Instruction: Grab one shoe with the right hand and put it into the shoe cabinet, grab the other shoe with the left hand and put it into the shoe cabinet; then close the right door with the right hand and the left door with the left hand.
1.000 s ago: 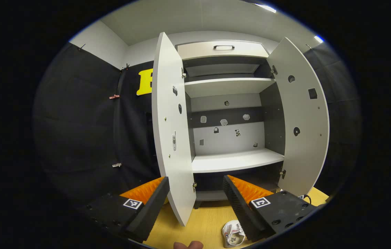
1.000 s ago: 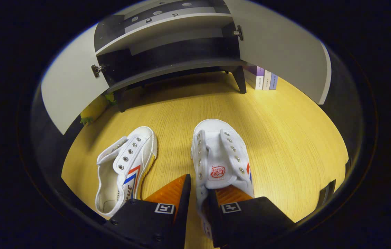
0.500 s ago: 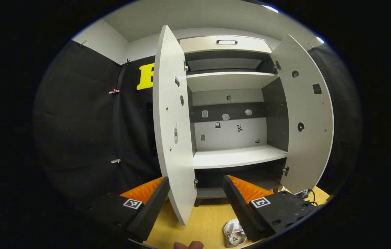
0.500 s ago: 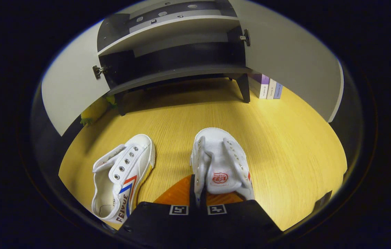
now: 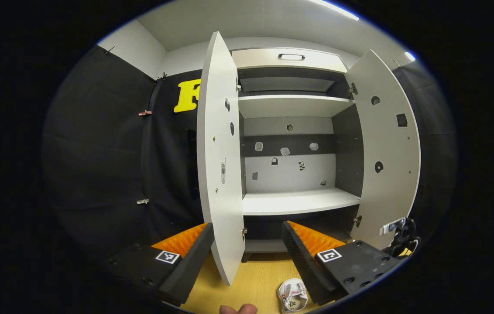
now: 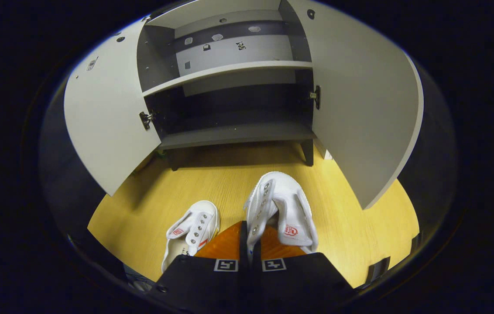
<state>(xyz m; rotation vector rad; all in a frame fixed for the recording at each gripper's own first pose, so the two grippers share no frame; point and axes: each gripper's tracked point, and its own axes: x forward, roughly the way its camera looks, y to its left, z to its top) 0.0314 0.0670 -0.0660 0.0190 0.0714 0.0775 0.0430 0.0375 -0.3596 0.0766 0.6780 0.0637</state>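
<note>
In the right gripper view my right gripper (image 6: 249,231) is shut on the side wall of a white canvas shoe (image 6: 284,209), which hangs lifted above the wooden floor. The second white shoe (image 6: 192,233) lies on the floor to its left. Ahead stands the shoe cabinet (image 6: 229,131) with its left door (image 6: 107,109) and right door (image 6: 360,100) swung open. In the left gripper view my left gripper (image 5: 247,244) is open and holds nothing, facing the cabinet (image 5: 299,203) from beside the left door's (image 5: 221,157) edge. A white shoe (image 5: 291,296) shows low between the fingers, partly hidden.
The cabinet has a grey bottom shelf (image 6: 234,133), a white middle shelf (image 5: 299,200) and an upper shelf (image 5: 293,104). The right door (image 5: 389,148) stands open too. A fingertip (image 5: 238,308) shows at the bottom edge. Black cloth walls both sides.
My right gripper closed on the shoe and raised it off the floor, tilting up toward the cabinet. The left gripper drifted slightly and stayed open.
</note>
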